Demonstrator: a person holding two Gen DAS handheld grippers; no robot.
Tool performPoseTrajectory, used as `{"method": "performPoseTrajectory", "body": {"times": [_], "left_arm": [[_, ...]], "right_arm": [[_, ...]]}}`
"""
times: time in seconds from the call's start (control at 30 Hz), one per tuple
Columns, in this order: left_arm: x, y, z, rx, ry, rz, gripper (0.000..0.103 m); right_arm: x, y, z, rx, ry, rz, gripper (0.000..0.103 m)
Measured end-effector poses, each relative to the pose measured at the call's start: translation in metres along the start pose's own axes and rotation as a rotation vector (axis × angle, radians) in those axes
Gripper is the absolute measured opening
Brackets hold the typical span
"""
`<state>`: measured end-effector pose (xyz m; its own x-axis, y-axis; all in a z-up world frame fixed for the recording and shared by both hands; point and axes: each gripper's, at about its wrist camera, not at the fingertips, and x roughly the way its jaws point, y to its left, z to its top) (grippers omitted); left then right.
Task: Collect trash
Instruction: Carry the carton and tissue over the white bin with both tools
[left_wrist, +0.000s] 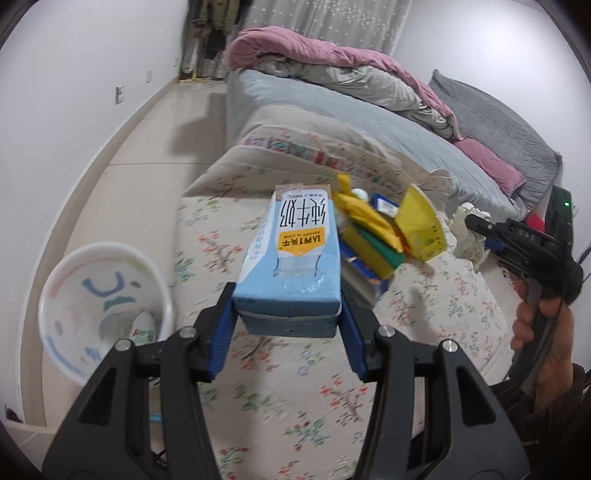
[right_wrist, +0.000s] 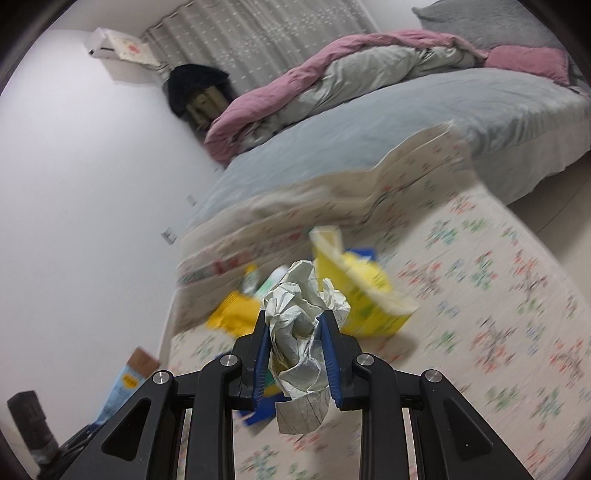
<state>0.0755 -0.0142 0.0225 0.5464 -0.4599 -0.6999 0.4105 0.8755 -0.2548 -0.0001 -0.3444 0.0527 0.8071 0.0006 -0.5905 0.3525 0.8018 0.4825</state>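
Left gripper (left_wrist: 288, 317): jaws about half apart, blue pads (left_wrist: 221, 328) pressed against both sides of a light blue milk carton (left_wrist: 291, 254). Carton held by its near end, clear of the floral mat (left_wrist: 295, 406). Long axis runs straight away from the gripper, sealed top at the far end; its printed label reads upside down from here.

Right gripper (right_wrist: 295, 347): jaws narrow, clamped on a wad of crumpled white paper (right_wrist: 301, 328). The wad bulges above the pads and hangs below them, with no clear long axis. In the left view the same gripper (left_wrist: 476, 223) shows at the right edge, paper at its tip, a hand (left_wrist: 543, 332) on its handle.

Remaining litter on the mat, beyond the carton: yellow box (left_wrist: 421, 225), tipped on its side; yellow wrappers (left_wrist: 369, 218); a blue packet (left_wrist: 384, 205), partly covered.

White bin (left_wrist: 103, 310): on the tiled floor left of the mat, open, some scraps inside.

Bed (left_wrist: 332, 110): behind the mat, pink and grey quilt heaped on it.

Hard to make out: the right view is smeared by motion, so the litter there is only coloured patches; the carton's far end is cut off by the frame edge in that view.
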Motion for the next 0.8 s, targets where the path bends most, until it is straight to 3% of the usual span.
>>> {"method": "performPoseTrajectory", "body": {"times": [0.4, 0.8], "left_arm": [[-0.014, 0.051, -0.027, -0.089, 0.014, 0.098, 0.054], [-0.024, 0.099, -0.046, -0.173, 0.039, 0.197, 0.054]], "right_arm": [[0.031, 0.077, -0.052, -0.121, 0.118, 0.122, 0.027], [0.065, 0.136, -0.085, -0.221, 0.207, 0.182, 0.027]]}}
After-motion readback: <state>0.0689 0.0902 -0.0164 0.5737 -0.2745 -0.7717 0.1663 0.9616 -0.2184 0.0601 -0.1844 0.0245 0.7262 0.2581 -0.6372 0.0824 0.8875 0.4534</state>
